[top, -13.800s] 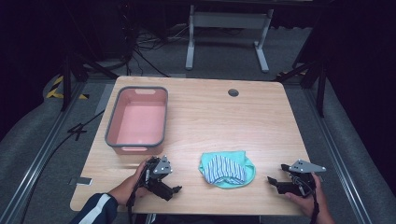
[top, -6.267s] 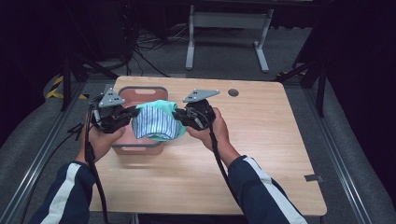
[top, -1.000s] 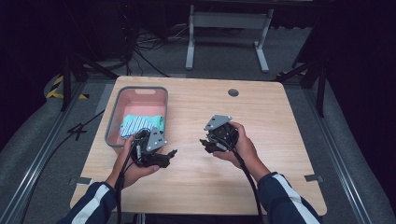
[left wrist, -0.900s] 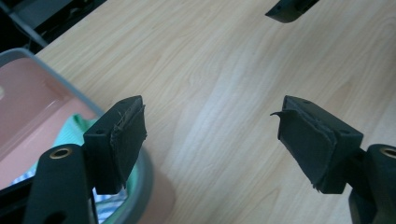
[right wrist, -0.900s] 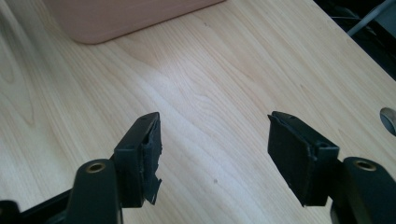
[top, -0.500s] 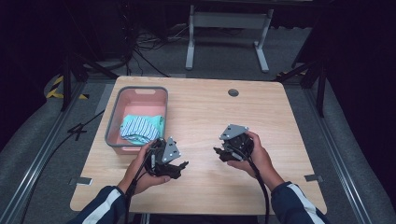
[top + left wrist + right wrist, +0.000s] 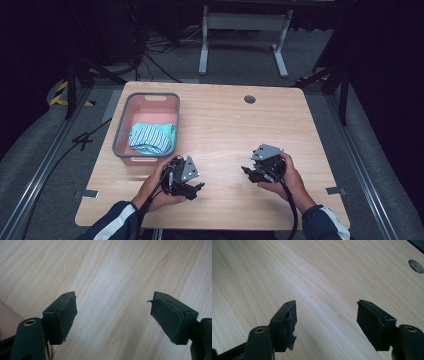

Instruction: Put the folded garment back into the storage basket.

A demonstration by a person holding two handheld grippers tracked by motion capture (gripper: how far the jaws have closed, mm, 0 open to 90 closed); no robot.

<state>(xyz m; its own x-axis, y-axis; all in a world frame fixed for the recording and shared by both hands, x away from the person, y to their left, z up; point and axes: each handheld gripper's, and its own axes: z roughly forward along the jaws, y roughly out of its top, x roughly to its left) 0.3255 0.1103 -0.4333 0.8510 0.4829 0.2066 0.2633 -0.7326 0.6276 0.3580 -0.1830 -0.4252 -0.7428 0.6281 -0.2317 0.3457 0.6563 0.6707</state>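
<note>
A folded blue-and-white striped cloth with a teal edge (image 7: 150, 137) lies inside the pink basket with a grey rim (image 7: 122, 131) at the table's left. My left gripper (image 7: 198, 187) is held low over the wood just in front of the basket, and in the left gripper view my left gripper (image 7: 112, 315) stands open over bare wood. My right gripper (image 7: 246, 172) is held near the front right of the table. In the right gripper view my right gripper (image 7: 325, 322) is open with nothing between its pads.
The wooden table (image 7: 225, 120) has a round cable hole (image 7: 249, 99) at the back, also seen as a cable hole (image 7: 416, 265) in the right gripper view. A metal stand (image 7: 242, 30) and cables sit on the floor behind the table.
Both grippers have drawn back from the basket toward the table's front edge, empty. The striped cloth, earlier carried between them, now rests in the basket.
</note>
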